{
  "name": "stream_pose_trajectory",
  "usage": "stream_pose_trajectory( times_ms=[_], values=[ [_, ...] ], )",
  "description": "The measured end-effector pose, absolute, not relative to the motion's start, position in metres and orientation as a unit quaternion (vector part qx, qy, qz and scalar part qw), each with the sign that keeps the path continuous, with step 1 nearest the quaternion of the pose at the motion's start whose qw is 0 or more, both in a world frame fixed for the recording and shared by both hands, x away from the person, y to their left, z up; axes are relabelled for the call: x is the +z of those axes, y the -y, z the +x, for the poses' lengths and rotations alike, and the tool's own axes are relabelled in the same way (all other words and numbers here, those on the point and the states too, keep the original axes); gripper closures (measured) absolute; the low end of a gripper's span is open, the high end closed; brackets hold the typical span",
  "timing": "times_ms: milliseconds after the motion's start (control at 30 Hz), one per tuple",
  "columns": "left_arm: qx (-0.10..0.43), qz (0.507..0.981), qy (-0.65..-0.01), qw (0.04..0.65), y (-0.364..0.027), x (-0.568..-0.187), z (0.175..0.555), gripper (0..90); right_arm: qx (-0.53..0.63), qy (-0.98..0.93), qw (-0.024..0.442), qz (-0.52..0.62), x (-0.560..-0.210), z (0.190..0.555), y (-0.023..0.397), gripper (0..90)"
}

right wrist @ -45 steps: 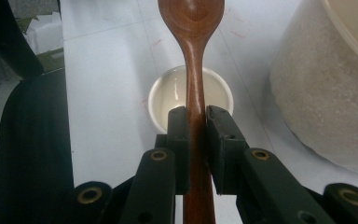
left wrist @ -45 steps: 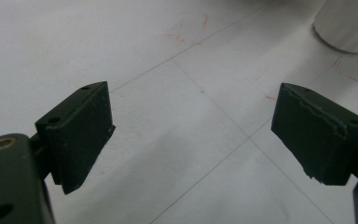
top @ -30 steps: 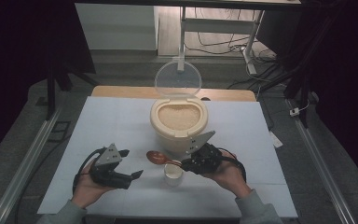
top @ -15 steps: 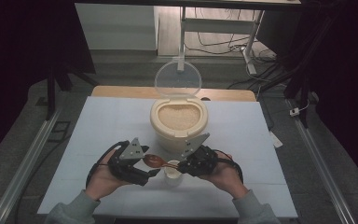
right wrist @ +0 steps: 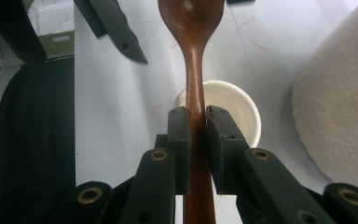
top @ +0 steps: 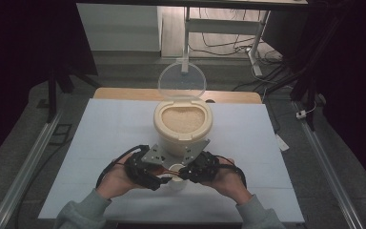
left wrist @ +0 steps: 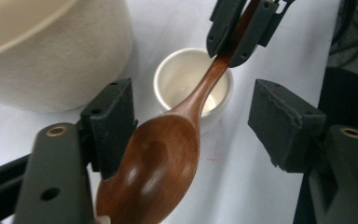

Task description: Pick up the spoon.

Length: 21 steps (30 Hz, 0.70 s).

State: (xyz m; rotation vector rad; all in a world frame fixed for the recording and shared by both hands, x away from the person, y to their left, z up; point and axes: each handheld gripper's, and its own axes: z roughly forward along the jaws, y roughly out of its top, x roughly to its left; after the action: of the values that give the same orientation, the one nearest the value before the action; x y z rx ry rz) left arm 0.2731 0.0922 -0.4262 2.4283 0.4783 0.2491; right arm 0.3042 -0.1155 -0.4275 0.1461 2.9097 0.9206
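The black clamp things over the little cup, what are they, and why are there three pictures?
They are handheld grippers, one in each of a person's hands. The high view looks down on the white table; each other picture comes from a camera riding on a gripper. On the table stand a cream container of rice, lid up, and a small white cup. The right gripper clamps the handle of a wooden spoon. The left gripper has just been closing around its bowl, one pad beside it, the other apart.

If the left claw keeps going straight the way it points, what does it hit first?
The spoon: its bowl already lies between the left claw's jaws, which have just been closing but do not yet press it. Beyond it come the small cup and the right claw clamped on the handle, though depth is hard to judge.
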Motion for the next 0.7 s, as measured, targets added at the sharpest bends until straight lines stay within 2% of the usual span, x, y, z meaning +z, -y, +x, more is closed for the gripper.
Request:
stream_pose_trajectory(
  times_ms=[567, 700],
  values=[
    [0.067, 0.947, -0.146, 0.277, -0.079, -0.434, 0.278, 56.1, 0.299, -0.953, 0.056, 0.016, -0.426, 0.296, 0.109, 79.9],
    [0.065, 0.953, -0.134, 0.263, -0.077, -0.437, 0.279, 65.1, 0.294, -0.954, 0.062, -0.002, -0.426, 0.292, 0.108, 79.8]
  ],
)
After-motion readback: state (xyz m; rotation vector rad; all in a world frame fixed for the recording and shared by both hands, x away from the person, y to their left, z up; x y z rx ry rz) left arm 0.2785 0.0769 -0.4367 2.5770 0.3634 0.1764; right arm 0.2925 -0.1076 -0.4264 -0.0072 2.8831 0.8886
